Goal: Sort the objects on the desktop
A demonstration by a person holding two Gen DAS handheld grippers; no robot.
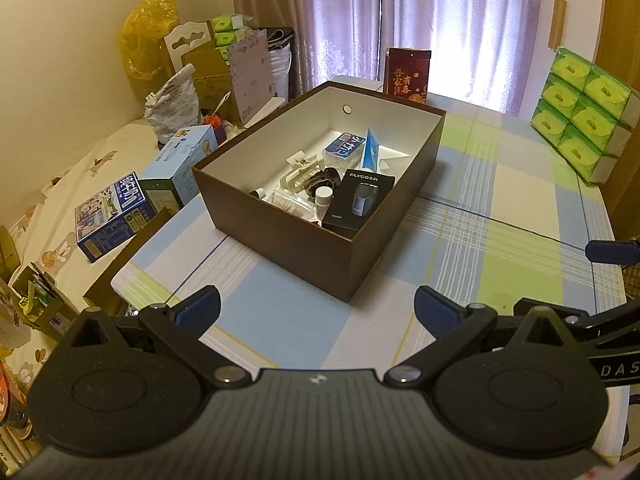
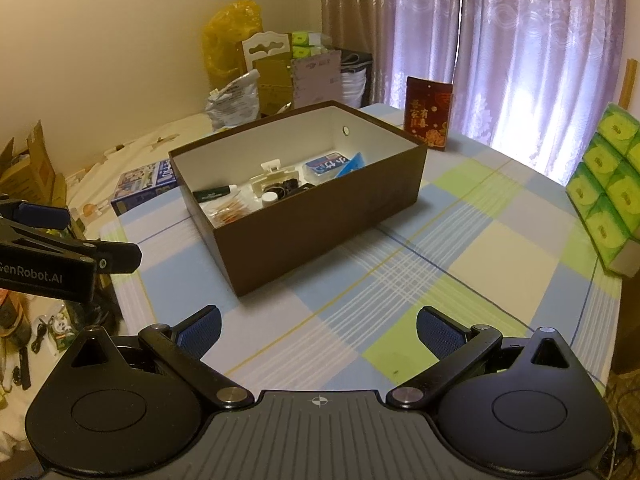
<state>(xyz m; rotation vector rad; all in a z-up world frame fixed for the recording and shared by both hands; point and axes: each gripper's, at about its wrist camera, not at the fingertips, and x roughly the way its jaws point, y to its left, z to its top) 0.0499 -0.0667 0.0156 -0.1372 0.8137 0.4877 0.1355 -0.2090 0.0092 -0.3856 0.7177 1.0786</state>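
Largest item: the checked tablecloth (image 1: 500, 216), filling the middle of both frames, bare of loose objects as far as we can see. Next, the brown cardboard box (image 1: 304, 248), centre frame, its long axis running from lower left to upper right, lying ahead of both claws and well apart from them. At the right edge we log a stack of green tissue packs (image 1: 580, 128); at upper centre, behind the box, a red gift box (image 1: 407, 70) stands upright. Inside the box: a black FLYCO shaver carton (image 1: 358, 204) leaning on the near right wall, a blue tube (image 1: 370, 150), a blue card pack (image 1: 342, 148), a white hair claw clip (image 1: 298, 168), a small white bottle (image 1: 323, 198). Our left gripper (image 1: 318, 308) is released, jaws spread, nothing between them; our right gripper (image 2: 318, 326) likewise. We judge the sorting nearly done. Neither hand is clearly nearer the box.
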